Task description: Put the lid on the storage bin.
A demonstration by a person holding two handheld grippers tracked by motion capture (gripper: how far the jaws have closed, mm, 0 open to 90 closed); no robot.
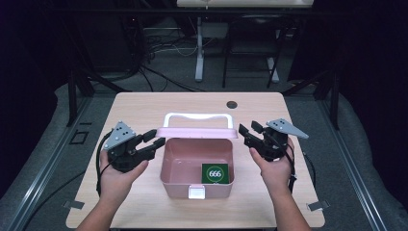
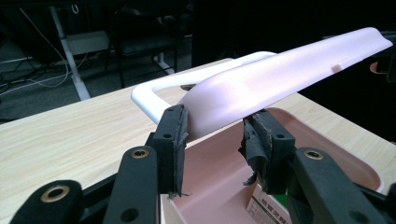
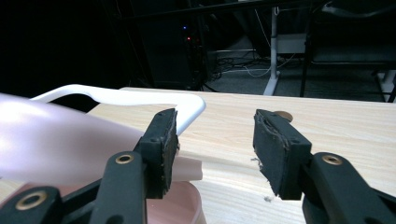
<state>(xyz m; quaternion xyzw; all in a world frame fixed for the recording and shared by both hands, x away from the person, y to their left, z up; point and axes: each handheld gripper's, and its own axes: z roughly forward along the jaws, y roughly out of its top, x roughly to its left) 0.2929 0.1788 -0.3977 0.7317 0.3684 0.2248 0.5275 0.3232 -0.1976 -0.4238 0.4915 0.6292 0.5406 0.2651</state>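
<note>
Box: pale pink plastic box [image 1: 179, 166], rectangular with rounded corners, open at the top, a small white latch [image 1: 197, 193] on its near wall; standing mid-counter.
Lid: matching pink plastic lid [image 1: 197, 132], raised at the box's far edge, smooth and slightly domed, with a white loop handle [image 1: 198, 117] beyond it.
Inside the box: green square card with a white "666" roundel [image 1: 214, 173], lying in the box's near right corner.
Counter: light wood-grain counter [image 1: 144, 103], dark round grommet [image 1: 232, 104] beyond the box.
Left hand-held gripper [image 1: 155, 139]: just beside the box's left far corner, at the lid's left end; jaws apart, lid end between the pads [image 2: 170, 135], whether touching unclear.
Right hand-held gripper [image 1: 246, 131]: just beside the lid's right end; jaws wide apart, nothing clamped.
</note>
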